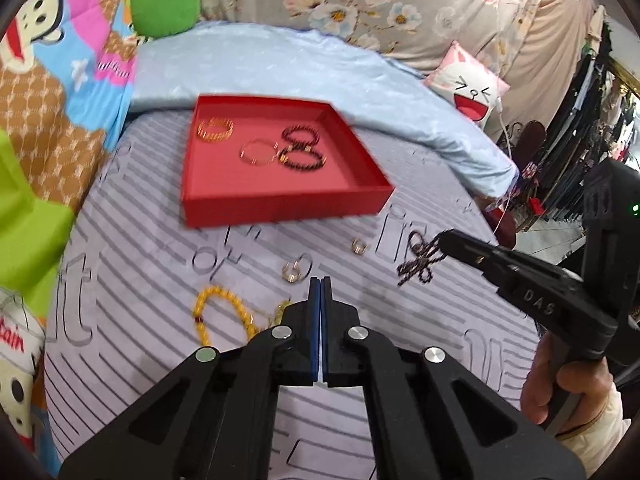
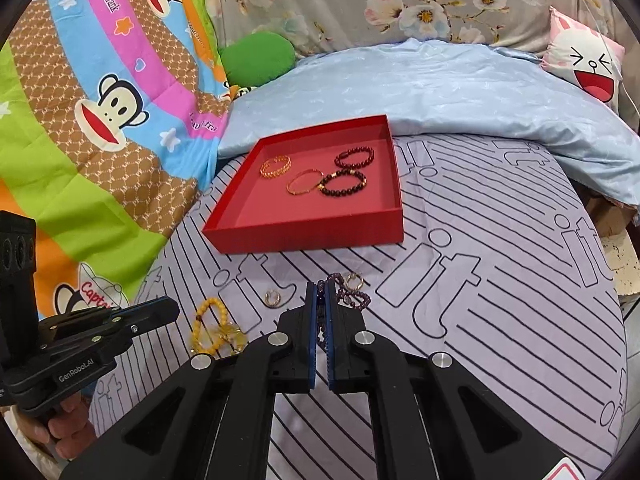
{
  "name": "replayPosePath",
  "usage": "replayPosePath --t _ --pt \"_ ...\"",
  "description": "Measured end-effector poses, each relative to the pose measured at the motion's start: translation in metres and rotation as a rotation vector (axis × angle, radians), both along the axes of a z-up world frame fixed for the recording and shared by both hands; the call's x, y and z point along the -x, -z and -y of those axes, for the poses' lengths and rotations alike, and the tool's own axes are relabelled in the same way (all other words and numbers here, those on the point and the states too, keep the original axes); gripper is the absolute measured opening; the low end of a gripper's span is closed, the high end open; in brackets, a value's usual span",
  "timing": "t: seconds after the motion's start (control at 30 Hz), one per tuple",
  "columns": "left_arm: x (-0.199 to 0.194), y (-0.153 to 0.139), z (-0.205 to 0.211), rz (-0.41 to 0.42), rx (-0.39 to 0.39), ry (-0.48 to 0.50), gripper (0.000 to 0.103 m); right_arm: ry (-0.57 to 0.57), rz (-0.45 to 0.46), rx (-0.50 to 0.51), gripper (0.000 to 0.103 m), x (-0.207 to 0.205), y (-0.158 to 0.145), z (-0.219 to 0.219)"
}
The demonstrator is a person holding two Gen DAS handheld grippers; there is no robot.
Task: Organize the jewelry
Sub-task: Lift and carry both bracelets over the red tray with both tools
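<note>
1 purple bead strand (image 2: 352, 294) pinched between the right jaws.

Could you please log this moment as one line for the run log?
right gripper shut on purple bead strand | left gripper shut, empty | red tray: four bracelets | yellow bracelet on bed

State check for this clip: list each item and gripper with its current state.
red tray: holds four bracelets
purple bead string: pinched, partly lifted
right gripper: shut on purple bead string
left gripper: shut, holding nothing
yellow bead bracelet: lying on sheet
two gold rings: on sheet
</note>
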State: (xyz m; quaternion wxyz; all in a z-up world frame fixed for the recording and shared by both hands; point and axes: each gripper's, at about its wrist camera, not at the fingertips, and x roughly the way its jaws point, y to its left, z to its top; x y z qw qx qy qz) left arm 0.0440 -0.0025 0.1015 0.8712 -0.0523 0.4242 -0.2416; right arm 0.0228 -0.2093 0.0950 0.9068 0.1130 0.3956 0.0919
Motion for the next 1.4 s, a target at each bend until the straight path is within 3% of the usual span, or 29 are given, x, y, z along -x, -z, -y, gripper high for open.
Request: replayPosePath --t 0.2,0.37,0.5,0.53,0.73,1.0,1.03,1.1,1.27,1.4 --pt "-0.017 -0.025 0.006 0.073 -0.006 0.009 0.0 0.017 0.033 0.007 0.004 -0.013 -0.013 0.006" --pt "-0.017 -0.01 -0.001 0.043 -0.027 -0.01 0.002 0.024 0.02 0.02 0.004 -0.008 -0.006 0.006" --pt "-0.001 0.031 -0.008 -0.047 -0.084 -0.033 0.03 0.024 -0.022 0.005 0.004 -0.003 0.008 0.006" --pt "0.002 0.04 -0.009 -0.064 -0.104 -0.044 0.031 0.022 -0.03 0.003 0.004 -0.001 0.011 0.005" --pt "0.014 0.094 -0.021 -0.178 -0.162 -0.116 0.03 0.007 -0.062 0.001 0.004 0.007 0.024 -0.003" --pt "0.014 0.097 -0.008 -0.125 -0.195 -0.126 0.029 0.002 -0.063 0.004 0.004 0.008 0.026 -0.006" --pt "0.014 0.097 -0.006 -0.122 -0.192 -0.119 0.019 0.002 -0.065 0.003 0.004 0.008 0.026 -0.007" --pt "0.013 0.097 -0.004 -0.124 -0.192 -0.1 0.009 0.001 -0.067 0.002 0.004 0.008 0.026 -0.006" --pt "0.018 0.092 -0.001 -0.141 -0.153 -0.062 0.009 0.001 -0.069 -0.001 0.004 0.009 0.026 -0.004" --pt "0.018 0.069 -0.001 -0.126 -0.095 -0.048 0.009 0.001 -0.059 -0.005 0.004 0.007 0.021 -0.003"
